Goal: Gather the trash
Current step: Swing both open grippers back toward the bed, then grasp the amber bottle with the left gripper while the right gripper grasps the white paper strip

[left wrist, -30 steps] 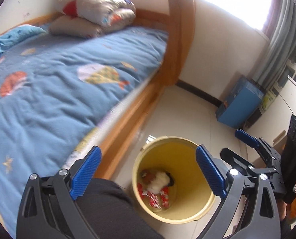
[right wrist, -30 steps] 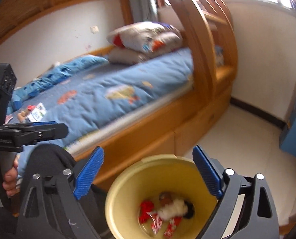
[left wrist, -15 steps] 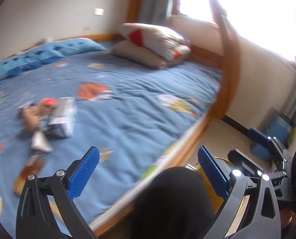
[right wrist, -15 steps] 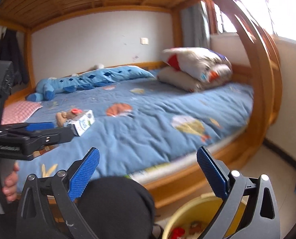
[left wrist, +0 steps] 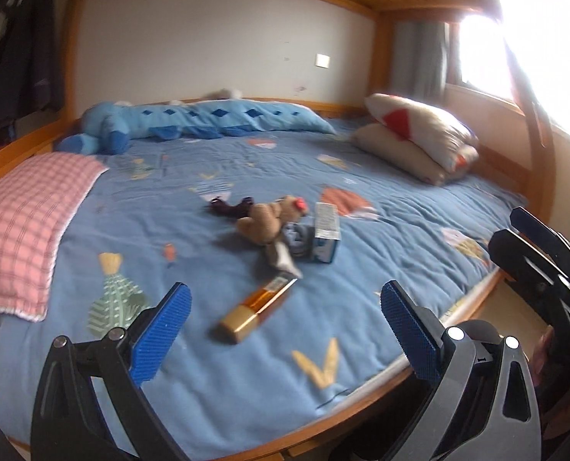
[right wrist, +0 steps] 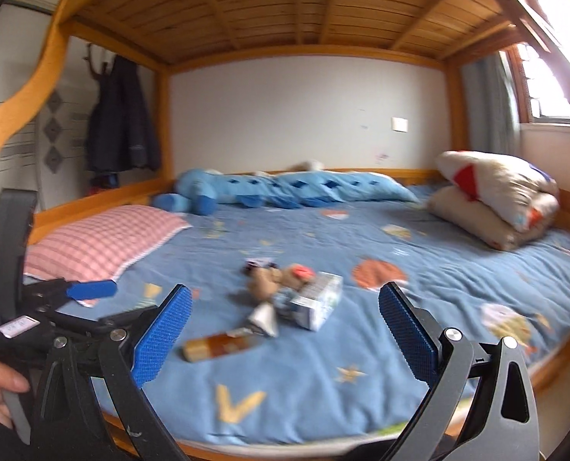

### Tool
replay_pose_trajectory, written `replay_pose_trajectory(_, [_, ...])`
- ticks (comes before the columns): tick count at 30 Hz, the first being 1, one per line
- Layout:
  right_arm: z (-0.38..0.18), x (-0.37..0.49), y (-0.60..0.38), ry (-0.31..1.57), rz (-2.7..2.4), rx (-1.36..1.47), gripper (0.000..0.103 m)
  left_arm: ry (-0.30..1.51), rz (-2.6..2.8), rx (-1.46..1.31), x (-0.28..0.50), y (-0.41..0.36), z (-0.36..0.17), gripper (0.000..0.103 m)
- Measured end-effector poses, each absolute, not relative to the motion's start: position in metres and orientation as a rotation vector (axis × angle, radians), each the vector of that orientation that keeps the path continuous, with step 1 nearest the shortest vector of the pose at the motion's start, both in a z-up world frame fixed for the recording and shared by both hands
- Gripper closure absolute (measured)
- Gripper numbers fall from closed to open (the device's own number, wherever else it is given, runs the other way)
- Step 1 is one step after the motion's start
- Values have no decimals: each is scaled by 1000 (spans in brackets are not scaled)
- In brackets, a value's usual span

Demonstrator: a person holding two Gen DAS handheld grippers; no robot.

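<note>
Trash lies in a heap on the blue bedspread [left wrist: 362,345]: an amber wrapper tube [left wrist: 256,305] [right wrist: 217,344], a white and blue carton [left wrist: 326,232] [right wrist: 317,299], a crumpled silver wrapper [left wrist: 285,259] [right wrist: 264,317], a dark wrapper [left wrist: 229,205] and a brown plush toy [left wrist: 265,221] [right wrist: 269,278]. My left gripper [left wrist: 283,332] is open and empty, just short of the tube. My right gripper [right wrist: 283,334] is open and empty, near the bed's front edge. The yellow bin is out of view.
A pink checked pillow [left wrist: 20,223] lies at the left. A blue plush [left wrist: 193,125] lies along the far wall. Folded quilts [left wrist: 423,146] are stacked at the right. The wooden bed rail [left wrist: 323,422] runs along the front. Coats [right wrist: 121,115] hang at the left.
Both grippers have swung up and left from the yellow bin on the floor to face the bed. The trash heap has come into the middle of both views. Both stay open.
</note>
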State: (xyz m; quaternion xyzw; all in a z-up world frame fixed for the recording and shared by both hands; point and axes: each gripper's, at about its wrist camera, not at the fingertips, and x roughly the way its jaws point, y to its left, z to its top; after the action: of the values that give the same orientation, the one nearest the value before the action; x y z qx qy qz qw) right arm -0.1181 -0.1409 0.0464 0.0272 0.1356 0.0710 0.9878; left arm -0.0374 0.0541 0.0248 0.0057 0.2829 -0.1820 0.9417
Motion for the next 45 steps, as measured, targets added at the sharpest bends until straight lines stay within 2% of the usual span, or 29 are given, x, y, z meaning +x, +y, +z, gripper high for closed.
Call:
replay_pose_trajectory(4, [49,-110,-119,281,173,2,8,590,-363,-16,-35,70,21,4])
replay_pose_trajectory(17, [40,-80,-114,372,174,11,8,621,-416,44,-10,55,4,4])
replay_pose_trajectory(25, [13,-48,-129,463,163,94,8,701,-491,205,32,32,-47,5])
replay_pose_trajectory(27, [5,-37,-133,496,169,122,8,736,-526,204,45,27,-59,11])
replay_pose_trajectory(31, [-7,-21,-136,536,169,152,8,785,-547,226,69,20,-78,13])
replay_pose_trajectory(33, [-11,-13,-137,549,167,156,8,812,-555,227,80,17,-87,18])
replay_pose_trajectory(37, [-18,-1,-137,571,170,165,8,868,-555,223,100,16,-102,38])
replay_pose_trajectory(40, [-23,8,-135,593,175,169,8,903,-578,212,109,16,-109,58])
replay_pose_trajectory(45, [-31,18,-129,618,181,159,8,902,-600,152,110,22,-109,68])
